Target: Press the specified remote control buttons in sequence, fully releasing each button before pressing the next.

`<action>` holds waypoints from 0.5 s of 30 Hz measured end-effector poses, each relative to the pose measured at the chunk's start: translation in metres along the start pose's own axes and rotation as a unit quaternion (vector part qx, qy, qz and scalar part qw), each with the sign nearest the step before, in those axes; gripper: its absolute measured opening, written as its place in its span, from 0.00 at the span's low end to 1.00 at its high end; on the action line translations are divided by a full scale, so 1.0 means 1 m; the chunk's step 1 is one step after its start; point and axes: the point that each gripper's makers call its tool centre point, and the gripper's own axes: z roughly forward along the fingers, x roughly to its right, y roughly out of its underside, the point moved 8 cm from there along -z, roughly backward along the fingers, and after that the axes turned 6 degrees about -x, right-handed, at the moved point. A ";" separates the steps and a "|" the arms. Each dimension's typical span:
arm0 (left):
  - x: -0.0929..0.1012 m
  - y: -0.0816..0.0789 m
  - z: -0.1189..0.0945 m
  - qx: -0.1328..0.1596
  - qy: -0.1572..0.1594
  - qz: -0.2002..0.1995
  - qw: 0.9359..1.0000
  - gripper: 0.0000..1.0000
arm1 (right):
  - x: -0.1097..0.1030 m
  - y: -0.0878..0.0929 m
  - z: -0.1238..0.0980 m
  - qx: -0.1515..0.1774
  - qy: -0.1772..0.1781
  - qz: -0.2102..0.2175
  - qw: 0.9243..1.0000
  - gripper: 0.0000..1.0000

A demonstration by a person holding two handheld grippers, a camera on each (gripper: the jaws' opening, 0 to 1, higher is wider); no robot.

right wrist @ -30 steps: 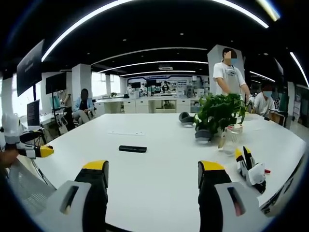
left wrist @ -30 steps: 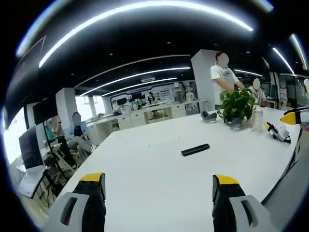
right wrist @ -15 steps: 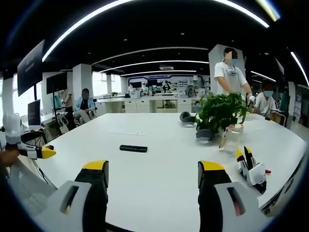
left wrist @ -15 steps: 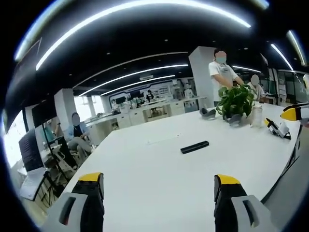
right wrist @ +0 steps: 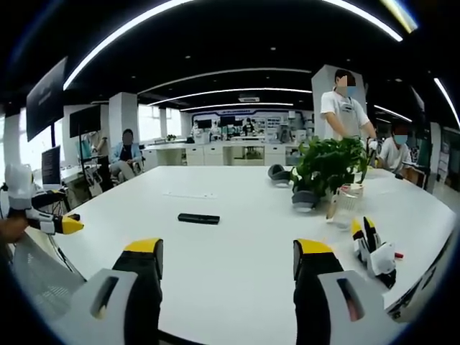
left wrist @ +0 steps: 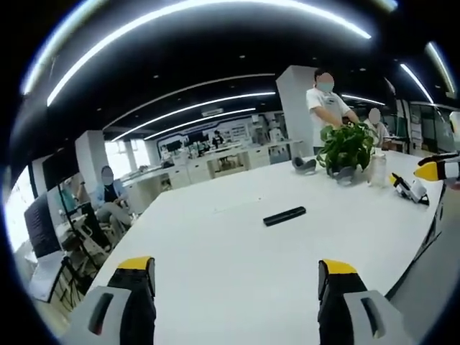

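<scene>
A black remote control [left wrist: 284, 215] lies flat on the big white table [left wrist: 237, 266], well ahead of both grippers; in the right gripper view the remote control [right wrist: 198, 218] sits left of centre. My left gripper [left wrist: 237, 277] is open, its yellow-tipped jaws wide apart over the table's near edge with nothing between them. My right gripper [right wrist: 226, 259] is open too and holds nothing. The right gripper's yellow tip [left wrist: 438, 170] pokes in at the left gripper view's right edge, and the left gripper's tip [right wrist: 61, 225] shows at the right gripper view's left edge.
A potted green plant [right wrist: 327, 169] stands at the table's far right with a glass jar [right wrist: 343, 205] beside it. A spare yellow-and-black gripper tool [right wrist: 374, 248] lies at the right. A dark headset [right wrist: 277, 173] lies behind. One person stands by the plant, others sit further off.
Only the left gripper's camera has shifted slightly, so the scene slid a little in its view. The remote and both grippers' jaws are unchanged.
</scene>
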 end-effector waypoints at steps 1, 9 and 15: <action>0.000 -0.002 0.001 0.000 0.002 0.000 1.000 0.98 | 0.000 0.000 0.000 0.000 0.001 0.000 1.000 0.77; 0.009 -0.027 0.018 0.002 0.036 0.032 0.999 0.97 | 0.002 0.001 0.002 -0.008 0.007 -0.005 1.000 0.77; 0.009 -0.049 0.035 0.010 0.063 0.053 0.997 0.96 | 0.001 0.002 0.003 -0.009 0.005 -0.005 1.000 0.79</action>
